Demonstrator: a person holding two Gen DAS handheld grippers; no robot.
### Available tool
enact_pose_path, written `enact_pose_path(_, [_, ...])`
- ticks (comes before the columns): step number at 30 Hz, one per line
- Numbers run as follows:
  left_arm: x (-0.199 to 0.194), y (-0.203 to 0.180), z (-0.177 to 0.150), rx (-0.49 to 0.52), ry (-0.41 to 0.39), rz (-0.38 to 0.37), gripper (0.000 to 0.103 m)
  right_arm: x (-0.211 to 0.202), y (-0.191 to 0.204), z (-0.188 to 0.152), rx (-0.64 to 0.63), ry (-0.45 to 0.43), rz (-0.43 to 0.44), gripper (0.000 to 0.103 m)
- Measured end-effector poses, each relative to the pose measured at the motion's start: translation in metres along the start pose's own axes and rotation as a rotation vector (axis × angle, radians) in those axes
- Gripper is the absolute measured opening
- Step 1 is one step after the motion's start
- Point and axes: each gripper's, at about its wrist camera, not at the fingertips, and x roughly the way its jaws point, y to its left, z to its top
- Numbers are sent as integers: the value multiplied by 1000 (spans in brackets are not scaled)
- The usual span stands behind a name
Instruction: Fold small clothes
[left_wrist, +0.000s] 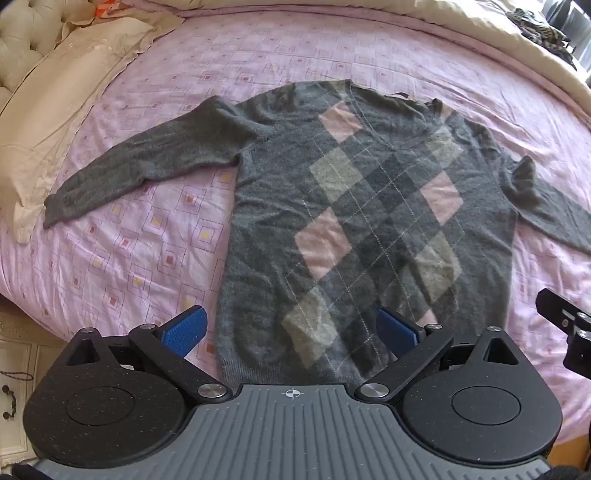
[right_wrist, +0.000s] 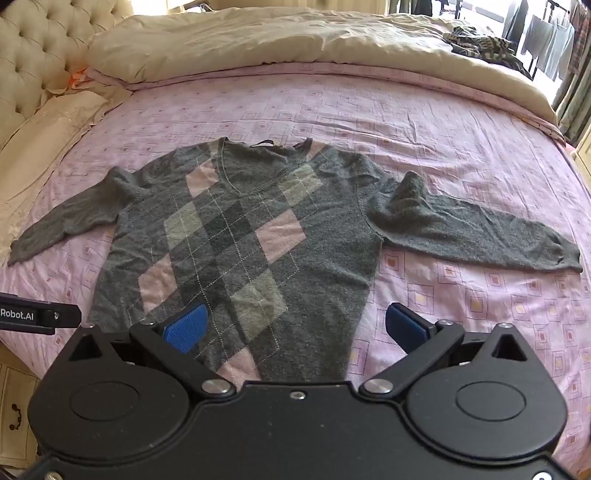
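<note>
Both grippers, left gripper (left_wrist: 291, 328) and right gripper (right_wrist: 295, 326), hang wide open and empty above the hem of a grey sweater (right_wrist: 240, 236) spread flat, sleeves out, on the pink bed (right_wrist: 461, 122).

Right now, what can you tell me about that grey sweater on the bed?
The sweater is grey, fuzzy knit with a V-neck and a front panel of pink, pale and dark diamonds crossed by thin light lines. It lies face up, unfolded, on the pink sheet, both sleeves spread outward, hem toward the cameras. One sleeve bunches near the shoulder. Both grippers hover open above the hem, holding nothing.
</note>
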Motion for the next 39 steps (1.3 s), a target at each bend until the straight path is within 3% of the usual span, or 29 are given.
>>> enact_pose_path(9, [-7, 13, 8, -59, 12, -7, 99, 6, 4, 12, 44, 28, -27, 102])
enact_pose_path(18, [-5, 26, 31, -46, 26, -17, 99, 12, 18, 13, 57, 50, -51, 102])
enact_pose_path(39, [17, 52, 37, -15, 73, -63, 99, 22, 60, 10, 80, 105, -86, 102])
